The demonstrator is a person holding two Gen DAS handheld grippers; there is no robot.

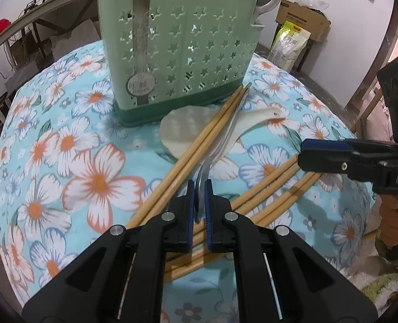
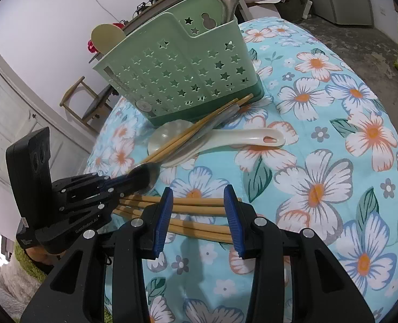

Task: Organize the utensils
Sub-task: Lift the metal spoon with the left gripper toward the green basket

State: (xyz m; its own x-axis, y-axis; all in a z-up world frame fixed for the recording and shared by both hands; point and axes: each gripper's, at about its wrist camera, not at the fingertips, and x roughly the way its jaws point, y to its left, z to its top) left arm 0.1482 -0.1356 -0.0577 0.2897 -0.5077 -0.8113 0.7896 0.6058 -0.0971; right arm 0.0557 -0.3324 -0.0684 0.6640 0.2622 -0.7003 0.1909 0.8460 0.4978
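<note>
Left wrist view showed my left tool (image 1: pixel 199 188) clamped on the bowl end of the metal spoon (image 1: pixel 220 145), a narrow edge my pads could pinch. Its handle ran away from me, tip towards the base of the green caddy (image 1: pixel 177 53), lying over the white rice paddle (image 1: pixel 193 132) beside two chopsticks (image 1: pixel 199 140). My right tool (image 2: pixel 197 204) hung half open over the other chopsticks (image 2: pixel 199 215) on the tabletop (image 2: pixel 333 134), gripping nothing, I judged waiting its turn.

chopstick (image 2: pixel 199 210) ends hidden under claws, holder (image 1: pixel 172 53) label unreadable
</note>
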